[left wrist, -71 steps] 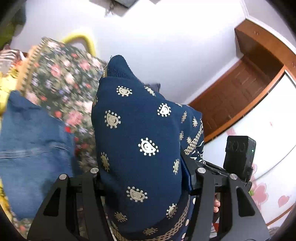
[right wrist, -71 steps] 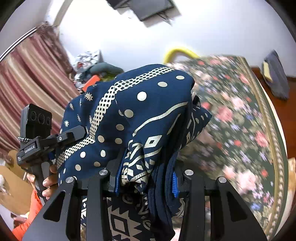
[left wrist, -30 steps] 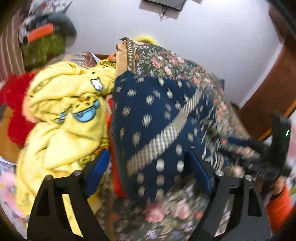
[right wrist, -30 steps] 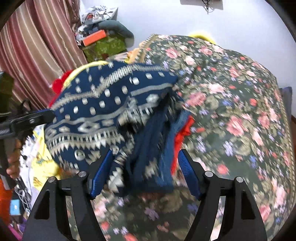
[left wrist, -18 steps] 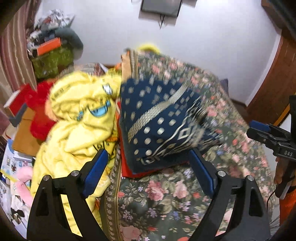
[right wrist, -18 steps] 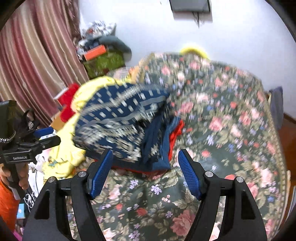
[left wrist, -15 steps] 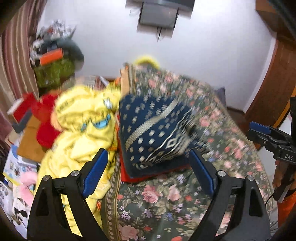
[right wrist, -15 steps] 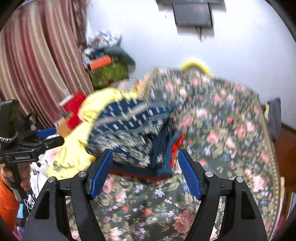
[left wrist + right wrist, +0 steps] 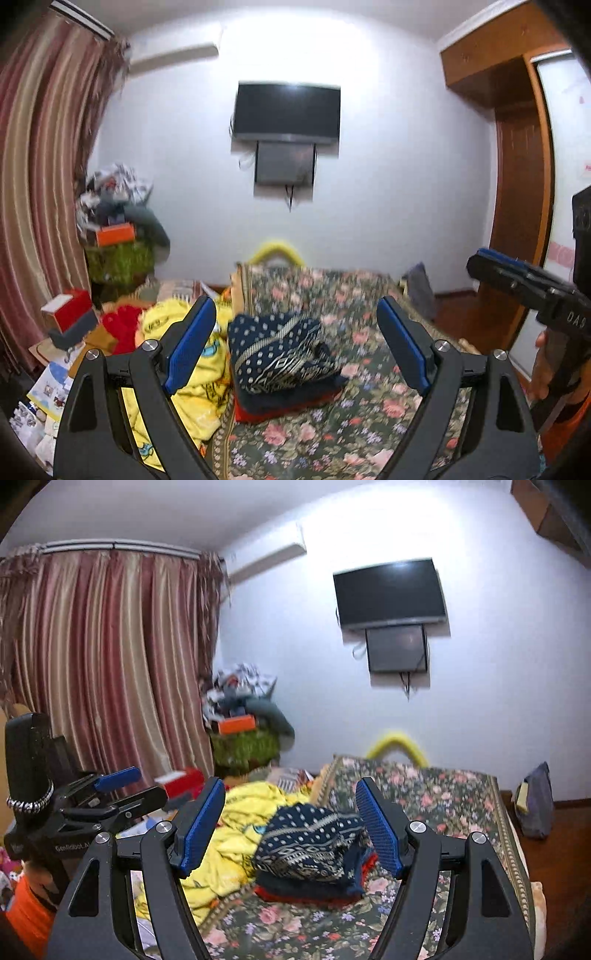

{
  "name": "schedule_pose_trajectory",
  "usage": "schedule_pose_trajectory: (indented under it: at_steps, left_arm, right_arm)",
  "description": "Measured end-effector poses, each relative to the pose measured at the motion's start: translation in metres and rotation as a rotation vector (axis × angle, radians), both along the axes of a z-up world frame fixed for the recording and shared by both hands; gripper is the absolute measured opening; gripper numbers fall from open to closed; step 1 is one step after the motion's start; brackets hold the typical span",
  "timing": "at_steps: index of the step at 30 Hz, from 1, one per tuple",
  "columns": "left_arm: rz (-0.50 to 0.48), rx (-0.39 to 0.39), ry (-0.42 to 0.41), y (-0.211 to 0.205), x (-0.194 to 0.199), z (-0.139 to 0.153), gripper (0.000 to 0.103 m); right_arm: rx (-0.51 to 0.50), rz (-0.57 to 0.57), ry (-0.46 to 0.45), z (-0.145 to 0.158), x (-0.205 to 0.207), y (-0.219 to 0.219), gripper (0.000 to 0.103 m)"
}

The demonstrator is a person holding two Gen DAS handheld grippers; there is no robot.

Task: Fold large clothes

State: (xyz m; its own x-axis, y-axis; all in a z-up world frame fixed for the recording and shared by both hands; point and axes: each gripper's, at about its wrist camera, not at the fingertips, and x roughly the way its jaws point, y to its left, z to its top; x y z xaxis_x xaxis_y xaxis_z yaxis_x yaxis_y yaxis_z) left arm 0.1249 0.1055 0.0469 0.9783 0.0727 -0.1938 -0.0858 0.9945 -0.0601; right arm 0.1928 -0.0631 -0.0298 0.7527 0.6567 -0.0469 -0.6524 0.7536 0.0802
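While raised well above the bed [image 9: 369, 435], both grippers empty. From left: yellow garment [image 9: 192, 384], loose at bed edge, likely awaiting folding; navy garment [image 9: 280, 354], folded, atop red and dark layers, apparently stacked as done; left gripper [image 9: 295, 343], fingers spread wide, aimed level at stack; right gripper [image 9: 290, 827], likewise splayed, holding nothing.

Right gripper [image 9: 290, 829] jaws apart; folded navy garment [image 9: 310, 843] on bed [image 9: 461, 794].
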Motion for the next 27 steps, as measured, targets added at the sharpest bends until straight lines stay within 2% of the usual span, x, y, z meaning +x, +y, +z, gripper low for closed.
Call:
schedule_pose_trajectory:
  at_steps: [3,6,8,12,18,27]
  left_arm:
    - [-0.003,-0.006,-0.051,-0.007,-0.022,0.003,0.089]
    - [0.013,0.016,-0.073,-0.014,-0.036,0.002,0.09]
    - [0.017,0.023,-0.073,-0.017,-0.041,0.0,0.097]
    - [0.041,0.007,-0.069,-0.017,-0.048,-0.004,0.102]
    - [0.041,-0.02,-0.045,-0.014,-0.048,-0.009,0.102]
    - [0.046,-0.015,-0.041,-0.017,-0.048,-0.014,0.102]
  right_arm:
    - [0.011,-0.023,-0.043,0.0,-0.021,0.0,0.075]
    - [0.013,-0.054,-0.07,-0.003,-0.03,0.001,0.084]
    - [0.013,-0.074,-0.074,-0.005,-0.032,0.001,0.086]
    - [0.005,-0.115,-0.077,-0.01,-0.032,0.002,0.103]
    - [-0.01,-0.146,-0.068,-0.012,-0.034,0.002,0.103]
    - [-0.012,-0.153,-0.045,-0.02,-0.034,-0.004,0.103]
